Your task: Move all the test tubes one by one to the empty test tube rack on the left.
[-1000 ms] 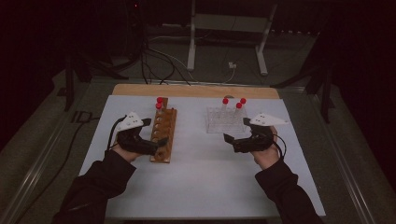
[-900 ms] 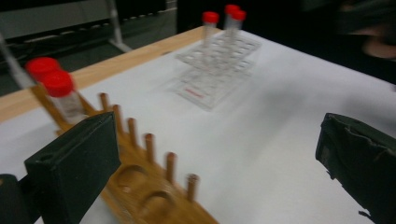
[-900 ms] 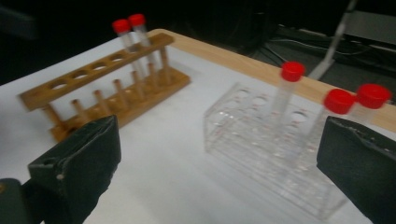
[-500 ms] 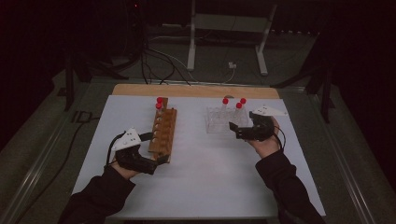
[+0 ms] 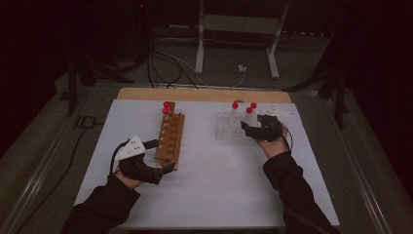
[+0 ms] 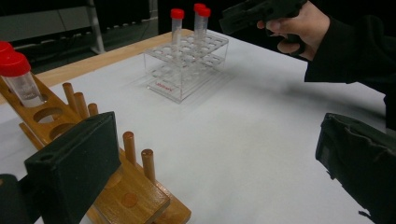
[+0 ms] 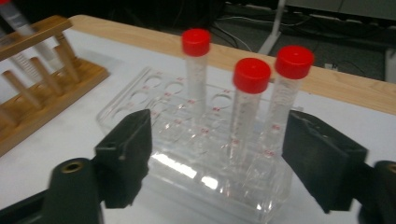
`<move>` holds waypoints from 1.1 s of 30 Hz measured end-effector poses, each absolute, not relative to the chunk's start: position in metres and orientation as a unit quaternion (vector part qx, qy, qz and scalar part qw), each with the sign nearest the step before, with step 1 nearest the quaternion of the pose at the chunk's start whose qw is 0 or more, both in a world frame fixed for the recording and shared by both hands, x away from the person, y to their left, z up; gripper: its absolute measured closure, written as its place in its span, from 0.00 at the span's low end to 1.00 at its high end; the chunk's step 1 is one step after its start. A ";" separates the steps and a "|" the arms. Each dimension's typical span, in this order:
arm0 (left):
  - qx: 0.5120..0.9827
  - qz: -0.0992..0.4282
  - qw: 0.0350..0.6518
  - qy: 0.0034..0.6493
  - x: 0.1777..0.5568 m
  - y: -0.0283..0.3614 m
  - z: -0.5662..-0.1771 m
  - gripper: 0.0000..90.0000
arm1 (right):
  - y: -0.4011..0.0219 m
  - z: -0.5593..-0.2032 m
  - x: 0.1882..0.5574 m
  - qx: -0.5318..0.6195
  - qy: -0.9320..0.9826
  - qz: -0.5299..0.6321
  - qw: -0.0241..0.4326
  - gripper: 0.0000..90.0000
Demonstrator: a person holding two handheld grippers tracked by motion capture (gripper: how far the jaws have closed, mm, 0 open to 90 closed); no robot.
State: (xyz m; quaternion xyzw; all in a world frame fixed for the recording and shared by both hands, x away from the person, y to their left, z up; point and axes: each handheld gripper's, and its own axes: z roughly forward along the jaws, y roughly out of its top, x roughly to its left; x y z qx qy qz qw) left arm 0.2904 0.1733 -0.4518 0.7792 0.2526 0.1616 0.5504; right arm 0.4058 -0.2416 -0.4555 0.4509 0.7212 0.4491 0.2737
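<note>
Clear rack [image 7: 196,154] | between right hand-held gripper [image 7: 219,154] jaws | untouched

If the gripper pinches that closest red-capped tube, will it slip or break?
The nearest tube looks smooth, clear plastic, so it may slip a little. It seems thin and light, probably lifting easily from the clear rack. Out of the rack, its round body would likely roll.

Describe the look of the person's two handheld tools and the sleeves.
Both tools are black, each with two blocky, flat-faced black jaws. The left tool carries a grey three-cornered plate on top and trails a black cable. The right tool also trails a thin dark cable. Both forearms wear dark long sleeves.
</note>
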 end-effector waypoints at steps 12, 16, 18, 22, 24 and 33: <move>0.778 0.167 0.552 0.251 0.290 0.173 -0.449 0.01 | -0.242 -0.455 0.424 0.473 0.718 0.437 0.266 0.57; 0.778 0.168 0.551 0.250 0.289 0.173 -0.449 0.01 | -0.240 -0.455 0.431 0.484 0.720 0.420 0.267 0.61; 0.778 0.168 0.552 0.249 0.289 0.173 -0.449 0.01 | -0.239 -0.456 0.434 0.487 0.722 0.413 0.266 0.64; 0.779 0.167 0.551 0.247 0.289 0.173 -0.449 0.01 | -0.235 -0.458 0.440 0.491 0.727 0.401 0.265 0.68; 0.779 0.169 0.551 0.249 0.289 0.173 -0.449 0.01 | -0.234 -0.459 0.442 0.496 0.726 0.396 0.264 0.70; 0.780 0.166 0.550 0.248 0.290 0.173 -0.449 0.01 | -0.230 -0.465 0.450 0.506 0.729 0.379 0.262 0.81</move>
